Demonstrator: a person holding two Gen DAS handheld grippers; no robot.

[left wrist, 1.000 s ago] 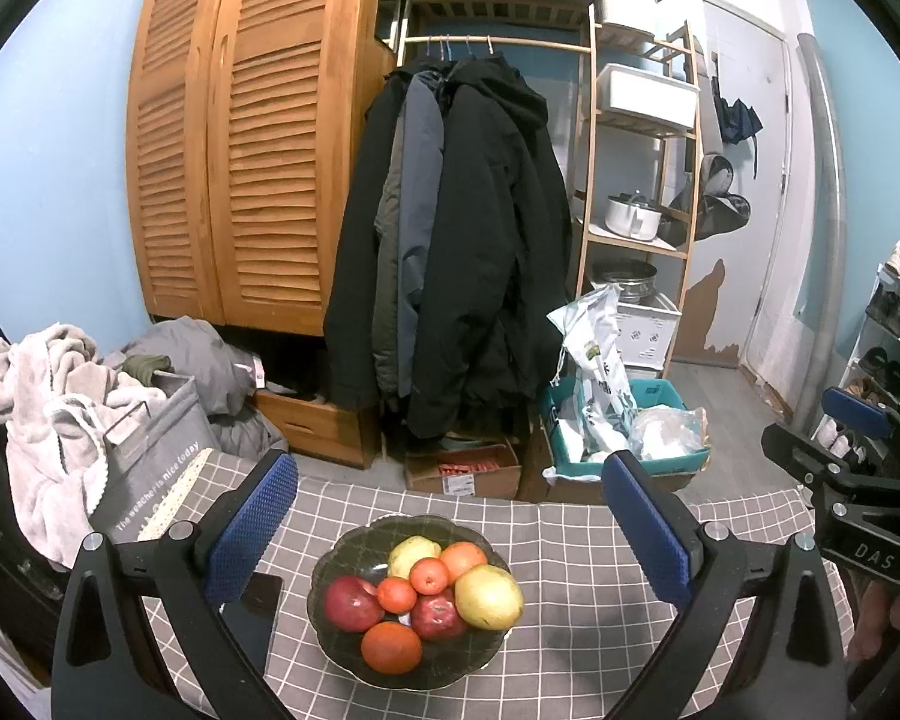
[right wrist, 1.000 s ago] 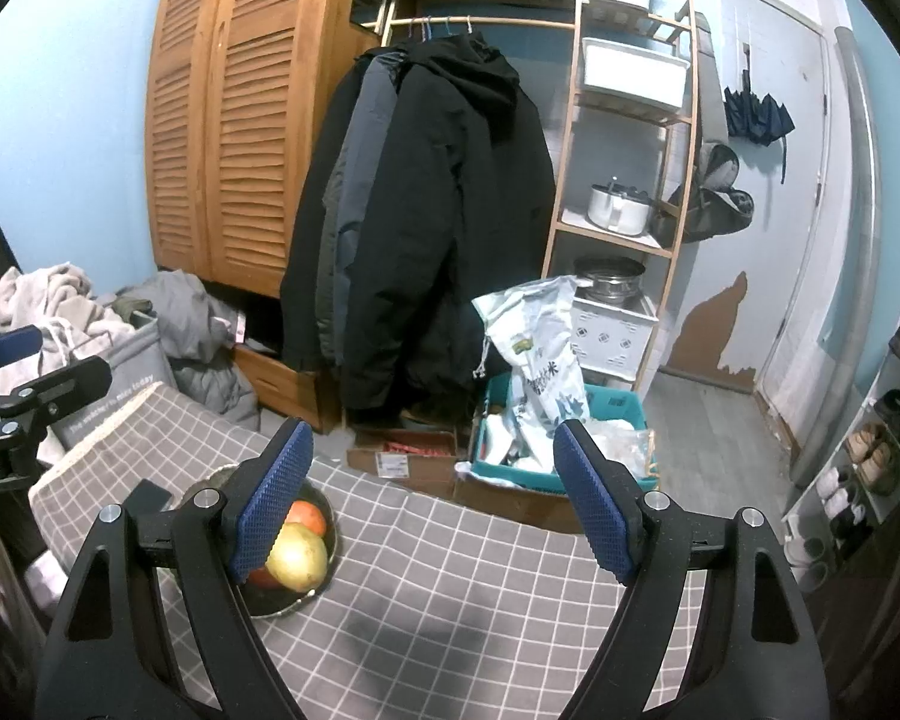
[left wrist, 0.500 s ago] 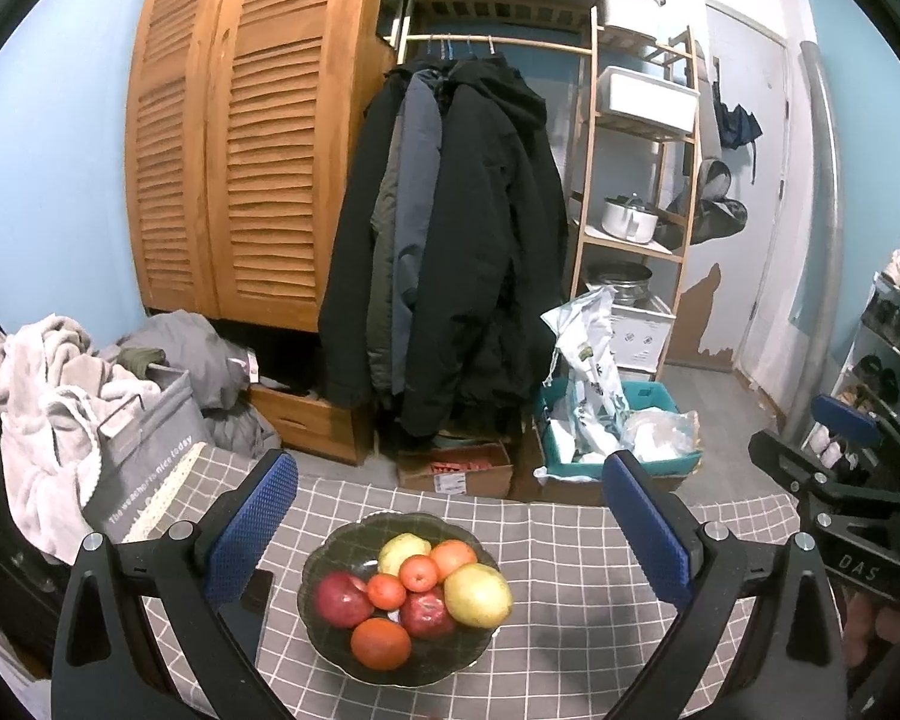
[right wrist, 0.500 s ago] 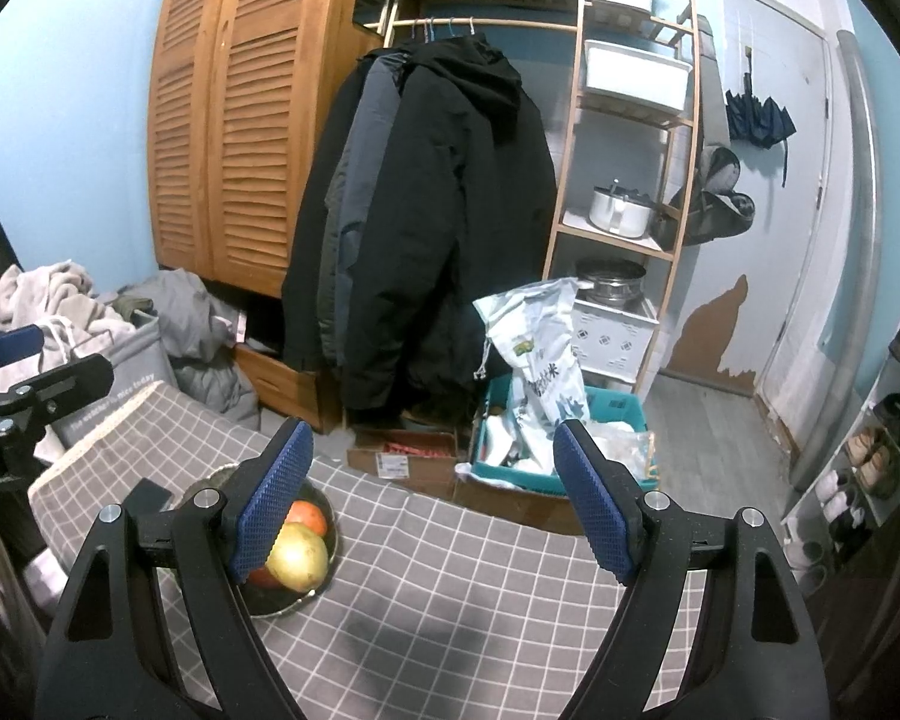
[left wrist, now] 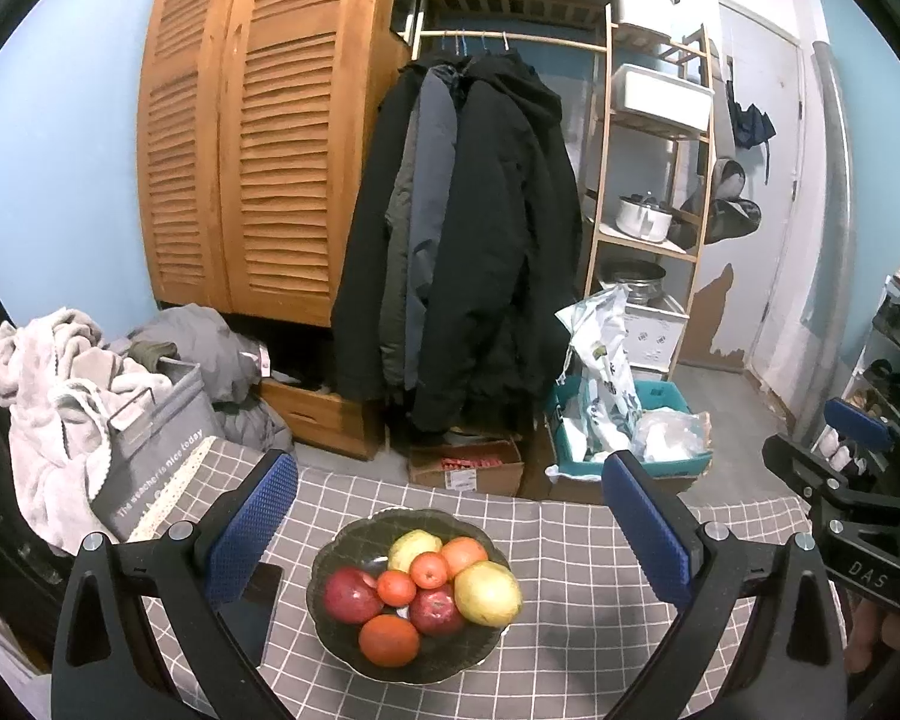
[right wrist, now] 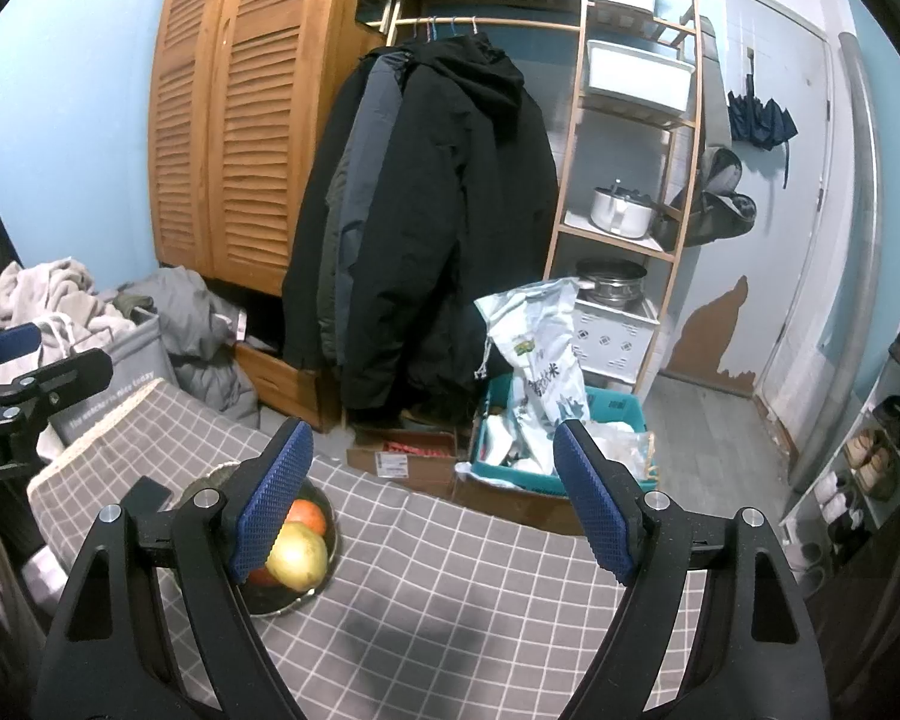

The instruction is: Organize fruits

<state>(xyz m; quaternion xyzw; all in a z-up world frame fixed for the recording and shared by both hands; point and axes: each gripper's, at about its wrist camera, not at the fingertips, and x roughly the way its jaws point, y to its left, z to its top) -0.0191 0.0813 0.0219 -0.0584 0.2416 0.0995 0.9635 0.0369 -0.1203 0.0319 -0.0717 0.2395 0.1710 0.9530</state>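
A dark glass bowl [left wrist: 342,546] sits on the grey checked tablecloth [left wrist: 570,600], holding red apples [left wrist: 348,595], oranges [left wrist: 388,639], small tangerines [left wrist: 429,570] and yellow pears [left wrist: 487,593]. My left gripper [left wrist: 447,522] is open and empty, hovering above the bowl. My right gripper [right wrist: 432,495] is open and empty over the cloth to the right of the bowl [right wrist: 321,576]; its left finger hides part of the fruit. The right gripper also shows at the right edge of the left wrist view [left wrist: 852,468].
A black phone [left wrist: 249,606] lies on the cloth left of the bowl. Beyond the table's far edge stand a wooden wardrobe [left wrist: 258,138], hanging coats [left wrist: 462,252], a laundry basket [left wrist: 150,438], a cardboard box [left wrist: 462,465] and a teal crate [left wrist: 624,438].
The left gripper has drawn slightly back and left, so the bowl sits a bit higher and more central. The right gripper has barely moved.
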